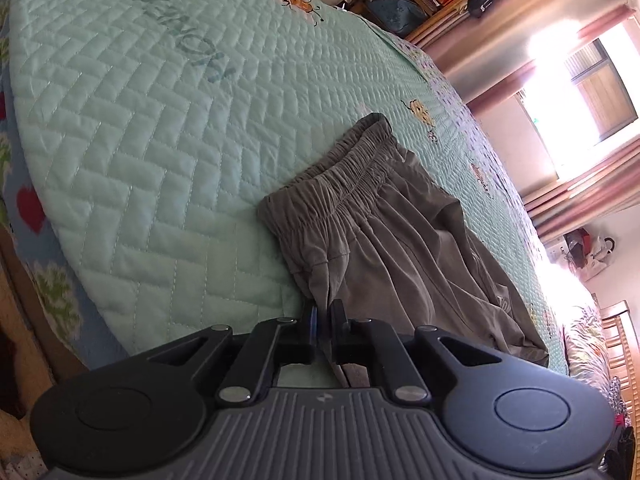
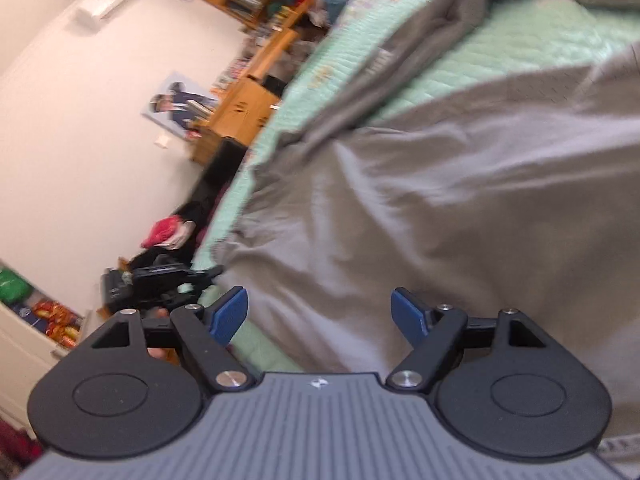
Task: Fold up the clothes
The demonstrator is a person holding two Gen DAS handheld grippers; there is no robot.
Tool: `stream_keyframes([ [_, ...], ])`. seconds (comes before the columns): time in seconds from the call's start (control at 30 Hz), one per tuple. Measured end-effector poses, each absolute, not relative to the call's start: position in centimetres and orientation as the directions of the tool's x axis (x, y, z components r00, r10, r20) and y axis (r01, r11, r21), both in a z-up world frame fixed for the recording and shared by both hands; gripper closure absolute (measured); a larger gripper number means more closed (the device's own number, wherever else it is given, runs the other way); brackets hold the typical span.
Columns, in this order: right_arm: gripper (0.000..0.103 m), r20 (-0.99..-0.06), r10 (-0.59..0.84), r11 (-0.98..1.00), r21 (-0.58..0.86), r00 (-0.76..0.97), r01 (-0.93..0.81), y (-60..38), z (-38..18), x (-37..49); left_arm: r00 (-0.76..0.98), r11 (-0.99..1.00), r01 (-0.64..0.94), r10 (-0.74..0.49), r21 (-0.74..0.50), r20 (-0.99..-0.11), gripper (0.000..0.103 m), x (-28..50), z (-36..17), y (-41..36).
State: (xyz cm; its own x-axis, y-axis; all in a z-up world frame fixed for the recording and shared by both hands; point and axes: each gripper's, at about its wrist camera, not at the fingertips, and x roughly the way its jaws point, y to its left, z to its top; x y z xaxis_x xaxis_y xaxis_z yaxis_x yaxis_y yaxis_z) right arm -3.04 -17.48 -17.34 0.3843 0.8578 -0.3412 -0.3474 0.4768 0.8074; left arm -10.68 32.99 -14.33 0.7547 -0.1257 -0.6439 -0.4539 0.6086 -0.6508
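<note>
Bed quilt (image 1: 168, 168): mint green, herringbone stitching, covers most of the left wrist view; small cartoon prints along its far edge.

Grey shorts (image 1: 384, 240): lie on the quilt toward its near right part, elastic waistband away from the camera, cloth creased. In the right wrist view the same grey cloth fills the centre and right, blurred.

Left gripper (image 1: 323, 314): jaws closed, pinching a fold of the shorts at their near corner.

Right gripper (image 2: 319, 314): jaws wide apart, blue pads (image 2: 230, 314) clear of the cloth, shorts spread just beyond them. Nothing is held.
</note>
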Motion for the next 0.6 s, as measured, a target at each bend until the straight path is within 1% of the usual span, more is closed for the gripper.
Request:
stream_keyframes([
  [0.03, 0.023, -0.311, 0.867, 0.452, 0.819, 0.389, -0.353, -17.9, -17.2, -3.2, 0.759, 0.601, -0.445, -0.141, -0.664, -0.636, 0.086, -10.9, -14.4, 32.8],
  [0.13, 0.022, -0.242, 0.888, 0.385, 0.856, 0.392, -0.344, -19.0, -17.2, -3.4, 0.769, 0.581, -0.421, -0.180, -0.697, -0.614, 0.077, -11.6, -14.6, 32.0],
  [0.17, 0.022, -0.230, 0.891, 0.372, 0.865, 0.391, -0.338, -19.1, -17.2, -3.4, 0.769, 0.577, -0.412, -0.196, -0.706, -0.609, 0.076, -11.7, -14.7, 31.4],
  [0.23, 0.020, -0.219, 0.903, 0.349, 0.875, 0.369, -0.335, -18.3, -17.4, -3.2, 0.764, 0.575, -0.397, -0.226, -0.716, -0.605, 0.067, -11.8, -14.7, 30.2],
  [0.27, 0.020, -0.214, 0.910, 0.337, 0.880, 0.355, -0.334, -17.9, -17.5, -3.1, 0.761, 0.577, -0.389, -0.238, -0.718, -0.604, 0.066, -11.7, -14.7, 29.6],
  [0.33, 0.020, -0.204, 0.923, 0.317, 0.885, 0.327, -0.341, -16.6, -17.5, -2.9, 0.752, 0.602, -0.392, -0.226, -0.695, -0.619, 0.054, -11.4, -14.4, 28.4],
  [0.4, 0.020, -0.187, 0.936, 0.293, 0.882, 0.297, -0.368, -15.0, -17.3, -2.6, 0.741, 0.630, -0.403, -0.200, -0.664, -0.640, 0.050, -10.8, -14.2, 27.2],
  [0.43, 0.020, -0.180, 0.942, 0.282, 0.881, 0.284, -0.379, -14.1, -17.5, -2.5, 0.730, 0.655, -0.410, -0.181, -0.634, -0.659, 0.051, -10.4, -14.1, 26.7],
  [0.47, 0.020, -0.183, 0.946, 0.279, 0.881, 0.269, -0.383, -13.2, -18.0, -2.5, 0.718, 0.681, -0.417, -0.160, -0.602, -0.678, 0.053, -10.1, -14.0, 26.1],
  [0.5, 0.020, -0.221, 0.945, 0.300, 0.877, 0.241, -0.374, -12.2, -18.7, -2.6, 0.698, 0.700, -0.436, -0.133, -0.566, -0.703, 0.069, -9.9, -14.0, 25.8],
  [0.53, 0.021, -0.273, 0.940, 0.333, 0.871, 0.206, -0.362, -11.1, -19.6, -2.8, 0.680, 0.710, -0.455, -0.113, -0.538, -0.724, 0.083, -9.9, -14.1, 25.8],
  [0.57, 0.021, -0.296, 0.937, 0.347, 0.852, 0.186, -0.391, -10.3, -20.0, -3.5, 0.676, 0.702, -0.463, -0.115, -0.541, -0.728, 0.087, -10.2, -14.1, 26.1],
  [0.6, 0.021, -0.294, 0.942, 0.337, 0.829, 0.164, -0.446, -9.8, -19.8, -4.5, 0.682, 0.687, -0.463, -0.127, -0.560, -0.720, 0.088, -10.5, -14.2, 26.6],
])
